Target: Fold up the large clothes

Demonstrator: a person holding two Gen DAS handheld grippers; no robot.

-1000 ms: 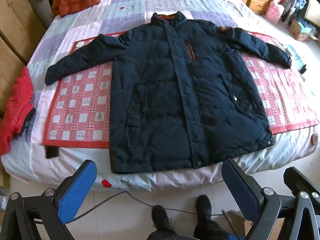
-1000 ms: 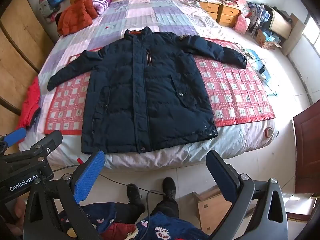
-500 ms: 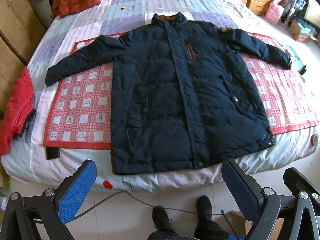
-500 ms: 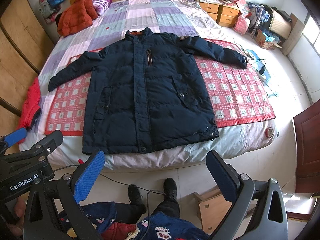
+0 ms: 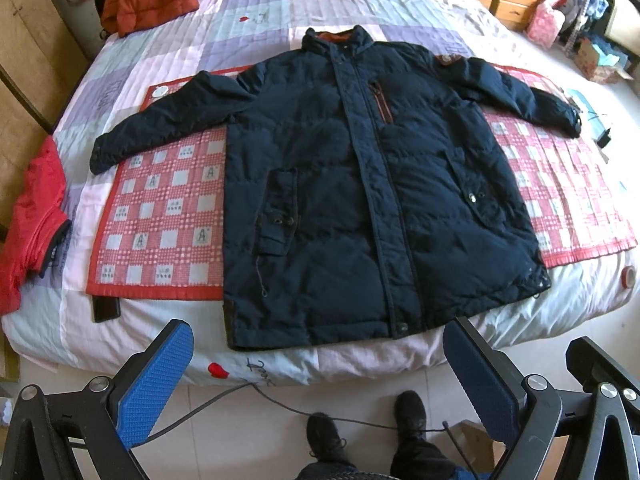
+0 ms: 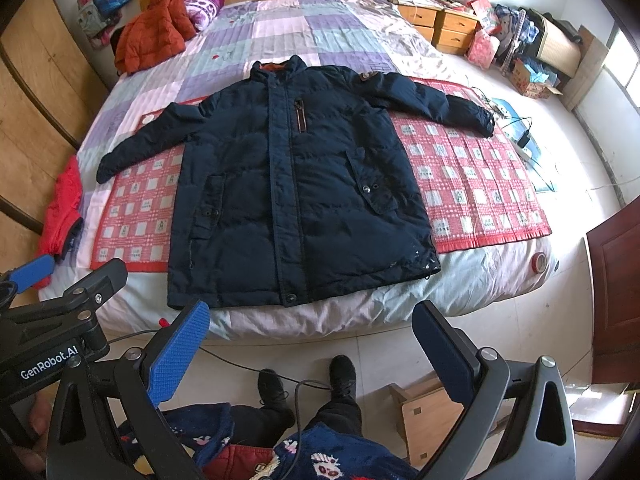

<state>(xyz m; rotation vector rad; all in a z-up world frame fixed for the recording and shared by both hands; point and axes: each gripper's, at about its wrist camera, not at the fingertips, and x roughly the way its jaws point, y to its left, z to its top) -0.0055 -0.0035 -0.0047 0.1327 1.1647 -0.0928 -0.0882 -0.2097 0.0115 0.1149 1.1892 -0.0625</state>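
My two tools drift a little toward the bed [image 5: 280, 360]: the navy coat [image 5: 360, 184] now sits slightly lower and nearer my tool fingers [image 6: 180, 356] in both views.

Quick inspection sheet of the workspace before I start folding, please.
Surface: bed, quilt plus red checked mat.
Job's things: navy coat flat, face up, sleeves spread, unfolded.
Clutter: orange jacket near the headboard, red garment at the bed's edge, tape roll.
Grippers: left hand-held gripper and right hand-held gripper open, empty, short of the bed.
Cables: cable on the floor by the shoes.
Surroundings: drawers, door.
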